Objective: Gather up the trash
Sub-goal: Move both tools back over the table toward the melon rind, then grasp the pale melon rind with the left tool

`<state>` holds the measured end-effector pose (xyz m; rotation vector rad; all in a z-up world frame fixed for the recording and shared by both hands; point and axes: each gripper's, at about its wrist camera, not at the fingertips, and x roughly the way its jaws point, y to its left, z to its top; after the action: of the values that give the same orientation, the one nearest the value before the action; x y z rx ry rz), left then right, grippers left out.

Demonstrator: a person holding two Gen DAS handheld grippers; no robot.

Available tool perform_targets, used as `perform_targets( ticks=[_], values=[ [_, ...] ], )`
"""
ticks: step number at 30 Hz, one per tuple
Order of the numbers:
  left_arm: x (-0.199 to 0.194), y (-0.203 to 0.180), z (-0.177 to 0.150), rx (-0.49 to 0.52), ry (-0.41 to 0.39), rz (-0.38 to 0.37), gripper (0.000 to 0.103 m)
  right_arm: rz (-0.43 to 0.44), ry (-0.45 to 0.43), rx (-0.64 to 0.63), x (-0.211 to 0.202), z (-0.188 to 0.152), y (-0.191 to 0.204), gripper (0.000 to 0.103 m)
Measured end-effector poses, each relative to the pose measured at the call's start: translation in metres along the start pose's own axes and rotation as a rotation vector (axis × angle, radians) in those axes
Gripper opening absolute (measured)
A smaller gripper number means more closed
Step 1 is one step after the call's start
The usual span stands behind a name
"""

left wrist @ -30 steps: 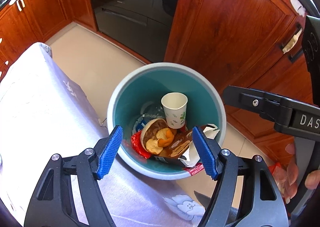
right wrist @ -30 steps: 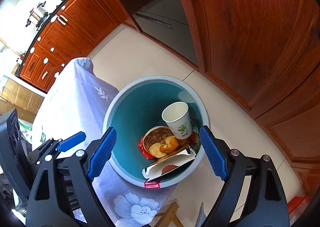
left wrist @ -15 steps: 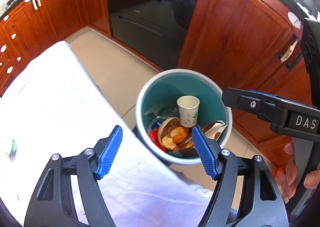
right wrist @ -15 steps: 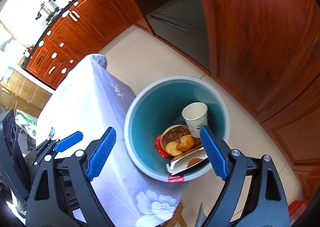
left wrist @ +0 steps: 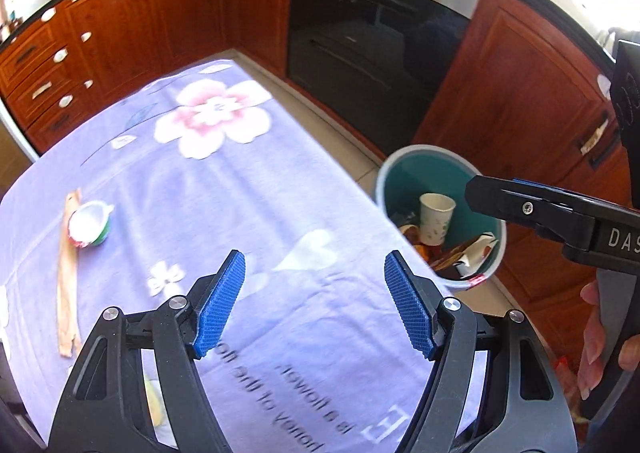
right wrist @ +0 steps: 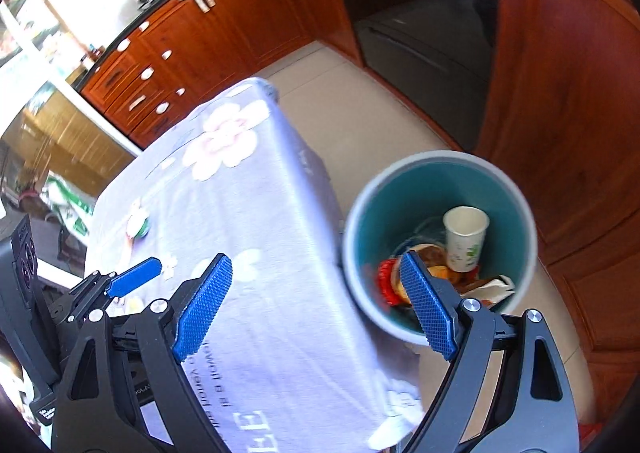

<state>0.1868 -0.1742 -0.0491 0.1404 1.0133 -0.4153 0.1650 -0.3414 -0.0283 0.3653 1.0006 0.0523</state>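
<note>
My left gripper hangs open over the lavender flowered tablecloth, nothing between its blue pads. Left of it on the cloth lie a small white and green tub and a long tan wooden strip. A pale yellow scrap shows under the gripper's left arm. My right gripper is open and empty too, above the table's edge beside the teal bin. The bin holds a paper cup, food scraps and wrappers. The tub also shows in the right wrist view.
Red-brown wooden cabinets and a dark oven front ring the tiled floor. The bin stands on the floor against the table's right edge, close to a cabinet door. A hand grips the right tool.
Both grippers have swung away from above the bin, leftward over the table and a little up. The bin now sits to the right; the tub and wooden strip have come into view.
</note>
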Motion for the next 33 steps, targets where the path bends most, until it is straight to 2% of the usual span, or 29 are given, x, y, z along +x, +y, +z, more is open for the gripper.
perform_targets(
  ticks=[10,20,28,33],
  values=[
    [-0.033,0.075,-0.023,-0.096,-0.042,0.038,0.074,0.006,0.029,-0.118,0.014,-0.003,0.083,0.082],
    [-0.044,0.145,-0.049,-0.217,-0.048,0.062,0.074,0.007,0.084,-0.232,0.04,-0.01,0.154,0.082],
    [-0.035,0.192,-0.084,-0.288,0.004,0.083,0.074,0.012,0.138,-0.287,0.067,-0.021,0.187,0.082],
    [-0.024,0.2,-0.104,-0.289,0.038,0.092,0.074,0.01,0.171,-0.291,0.084,-0.025,0.192,0.082]
  ],
)
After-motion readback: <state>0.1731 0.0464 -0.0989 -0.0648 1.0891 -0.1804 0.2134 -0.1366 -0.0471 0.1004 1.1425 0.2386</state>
